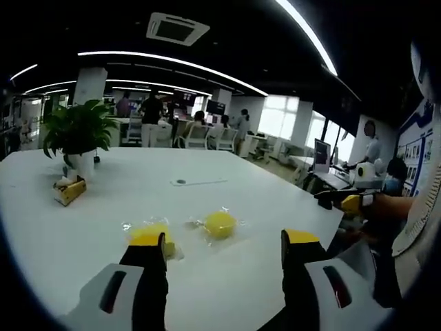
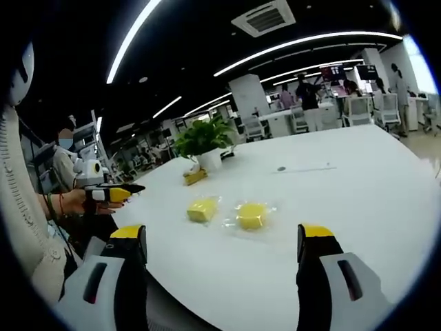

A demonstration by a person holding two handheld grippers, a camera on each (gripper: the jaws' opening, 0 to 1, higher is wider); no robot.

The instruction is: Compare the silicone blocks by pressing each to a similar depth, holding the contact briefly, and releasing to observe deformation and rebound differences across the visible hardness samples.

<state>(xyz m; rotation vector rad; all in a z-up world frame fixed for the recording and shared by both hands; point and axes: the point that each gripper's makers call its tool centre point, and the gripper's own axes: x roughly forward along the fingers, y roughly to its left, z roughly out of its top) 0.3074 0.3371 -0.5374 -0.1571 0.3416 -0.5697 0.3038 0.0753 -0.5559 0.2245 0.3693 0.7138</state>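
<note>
2 yellow silicone blocks lie side by side on the white table (image 1: 83, 207): the square block (image 2: 202, 209) and the round block (image 2: 251, 215). The left gripper (image 1: 224, 249), jaws apart, sits nearest the square one; the right gripper (image 2: 224, 241) hangs open, farther back

square silicone block in clear wrap (image 2: 202, 209): yellow
round silicone block in clear wrap (image 2: 251, 215): yellow
large tabletop (image 2: 358, 186): white
left gripper (image 1: 224, 252): black jaws, yellow tips
right gripper (image 2: 224, 241): black jaws, yellow tips
potted plant (image 1: 77, 131): green leaves, white pot
small box by the pot (image 1: 69, 191): yellow
</note>
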